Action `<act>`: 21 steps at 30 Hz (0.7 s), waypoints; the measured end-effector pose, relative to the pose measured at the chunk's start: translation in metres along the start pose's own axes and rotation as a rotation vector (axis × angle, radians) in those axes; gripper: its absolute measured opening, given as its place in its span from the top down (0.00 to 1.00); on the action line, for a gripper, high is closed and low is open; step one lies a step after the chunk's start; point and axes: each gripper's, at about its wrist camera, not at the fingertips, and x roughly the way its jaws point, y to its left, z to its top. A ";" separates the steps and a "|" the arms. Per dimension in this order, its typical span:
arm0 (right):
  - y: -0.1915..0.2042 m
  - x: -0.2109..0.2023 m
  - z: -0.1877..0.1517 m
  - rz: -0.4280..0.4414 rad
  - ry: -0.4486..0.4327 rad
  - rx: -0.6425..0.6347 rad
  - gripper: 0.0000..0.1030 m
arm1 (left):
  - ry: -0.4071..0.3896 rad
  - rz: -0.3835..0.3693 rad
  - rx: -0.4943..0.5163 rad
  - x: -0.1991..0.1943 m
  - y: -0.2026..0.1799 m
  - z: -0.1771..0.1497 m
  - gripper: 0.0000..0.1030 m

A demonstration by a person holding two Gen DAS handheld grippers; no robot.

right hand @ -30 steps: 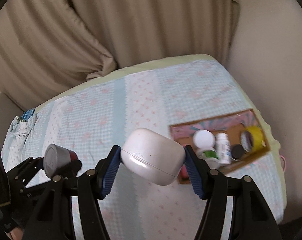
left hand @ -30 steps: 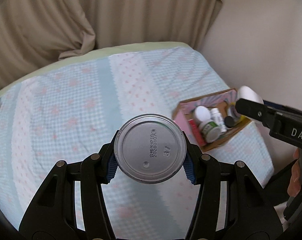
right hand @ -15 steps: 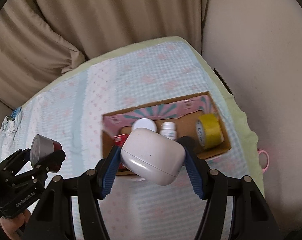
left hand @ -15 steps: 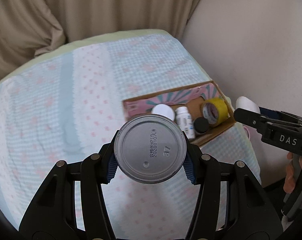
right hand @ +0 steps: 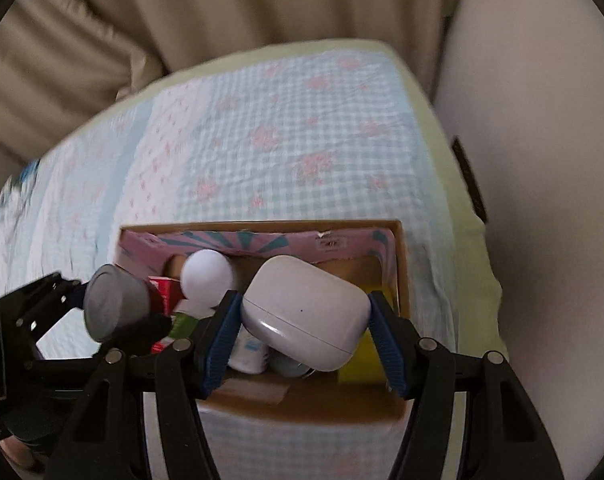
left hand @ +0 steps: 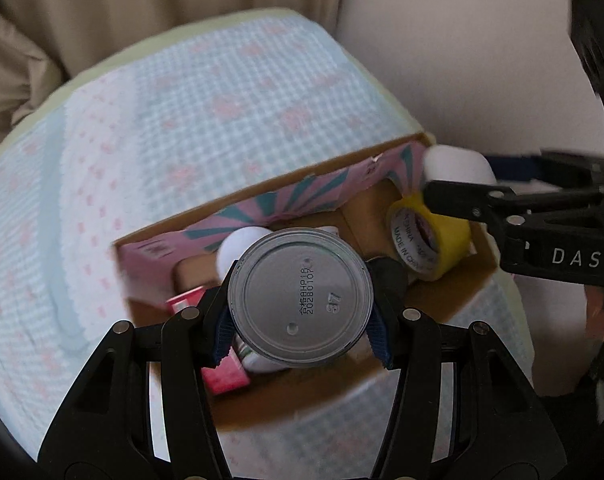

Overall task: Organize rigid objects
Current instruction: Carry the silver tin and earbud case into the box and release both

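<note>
The left gripper (left hand: 300, 320) has its blue pads clamped on the sides of a can (left hand: 299, 298), whose grey base with stamped print faces the camera; the jaws stand only as wide as the can. In this left wrist view the can hangs over the near half of the box (left hand: 261, 412), an open cardboard carton with a pink and teal inner flap, lying on a checked bedspread (left hand: 205, 104). Inside the box, a white cap (left hand: 237, 244) shows just behind the can, a pink pack (left hand: 221, 376) at the near left, and a yellow tape roll (left hand: 430, 236) at the right end. Over that right end the right gripper (left hand: 454, 184) holds a white case (left hand: 458, 164). In the right wrist view the right gripper (right hand: 304, 330) grips the case (right hand: 306, 312) between its pads, jaws set to its width, above the middle of the box (right hand: 302, 404). The can (right hand: 115, 302) hangs at the box's left end in the left gripper (right hand: 113, 312); the cap (right hand: 207, 276) lies between them.
</note>
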 end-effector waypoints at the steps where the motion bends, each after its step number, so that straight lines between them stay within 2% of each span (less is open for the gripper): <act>1: -0.003 0.009 0.004 0.005 0.020 -0.028 0.43 | 0.014 0.002 0.009 0.010 -0.002 0.002 0.51; 7: -0.011 0.054 0.015 0.048 0.123 -0.121 0.43 | 0.116 0.004 0.057 0.059 -0.013 0.008 0.51; 13: -0.018 0.079 0.019 0.079 0.196 -0.088 0.42 | 0.162 -0.017 0.067 0.071 -0.012 0.012 0.50; 15: -0.020 0.086 0.022 0.097 0.217 -0.055 0.31 | 0.165 -0.011 0.052 0.068 -0.008 0.014 0.12; 16: -0.022 0.087 0.023 0.109 0.224 -0.042 0.10 | 0.150 0.004 0.050 0.063 -0.007 0.016 0.01; 17: -0.022 0.086 0.023 0.133 0.226 -0.040 0.01 | 0.135 -0.003 0.047 0.058 -0.005 0.016 0.00; 19: -0.021 0.082 0.023 0.155 0.217 -0.030 0.01 | 0.126 -0.008 0.037 0.048 0.001 0.015 0.00; 21: -0.017 0.076 0.020 0.089 0.197 -0.040 0.01 | 0.120 0.012 0.046 0.041 0.006 0.012 0.00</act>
